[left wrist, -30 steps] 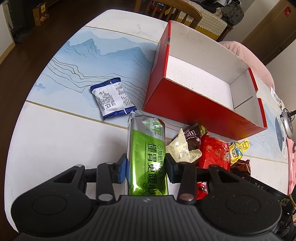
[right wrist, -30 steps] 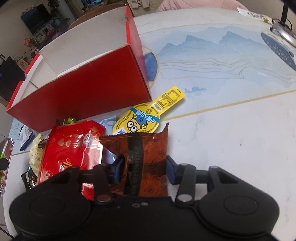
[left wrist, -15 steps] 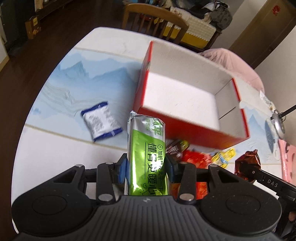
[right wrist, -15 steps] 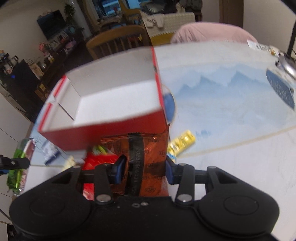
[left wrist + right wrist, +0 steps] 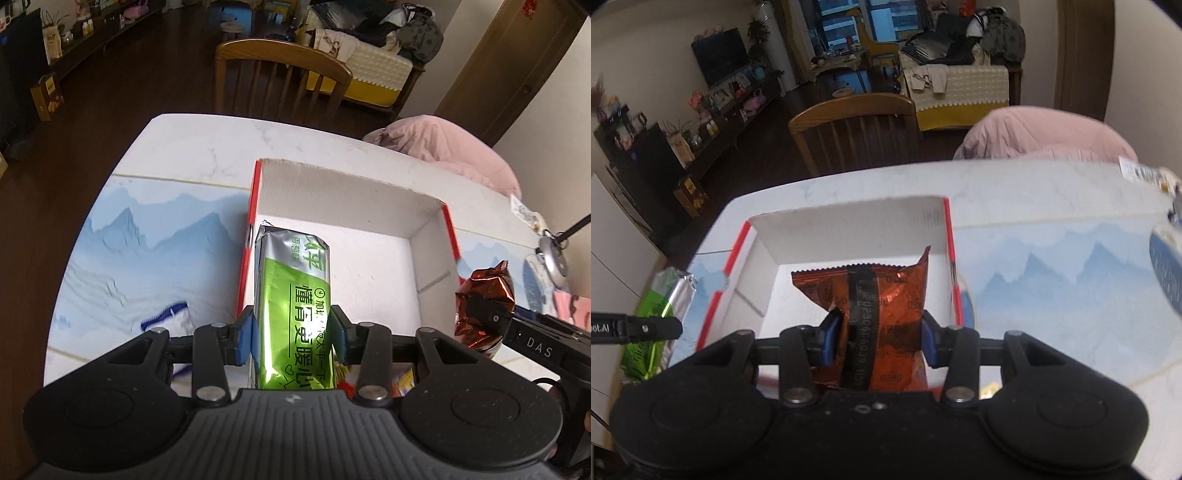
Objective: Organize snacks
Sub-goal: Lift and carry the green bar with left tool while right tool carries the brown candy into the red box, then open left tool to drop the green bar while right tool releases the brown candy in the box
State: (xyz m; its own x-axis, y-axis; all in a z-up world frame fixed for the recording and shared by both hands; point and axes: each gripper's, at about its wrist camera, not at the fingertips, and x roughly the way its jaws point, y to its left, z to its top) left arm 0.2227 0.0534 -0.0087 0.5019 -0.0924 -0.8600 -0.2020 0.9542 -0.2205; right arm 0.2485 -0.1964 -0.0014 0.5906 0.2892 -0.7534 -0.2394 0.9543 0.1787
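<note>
the red box (image 5: 373, 206) stands open on the table (image 5: 192, 147), its white floor bare. left gripper (image 5: 293, 332) clamps a green packet (image 5: 295, 295) above it; right gripper (image 5: 877, 341) clamps a brown packet (image 5: 882, 295) above it.

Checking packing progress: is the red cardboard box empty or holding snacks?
Empty as far as visible: the red cardboard box shows only bare white floor; both packets are held above it.
</note>
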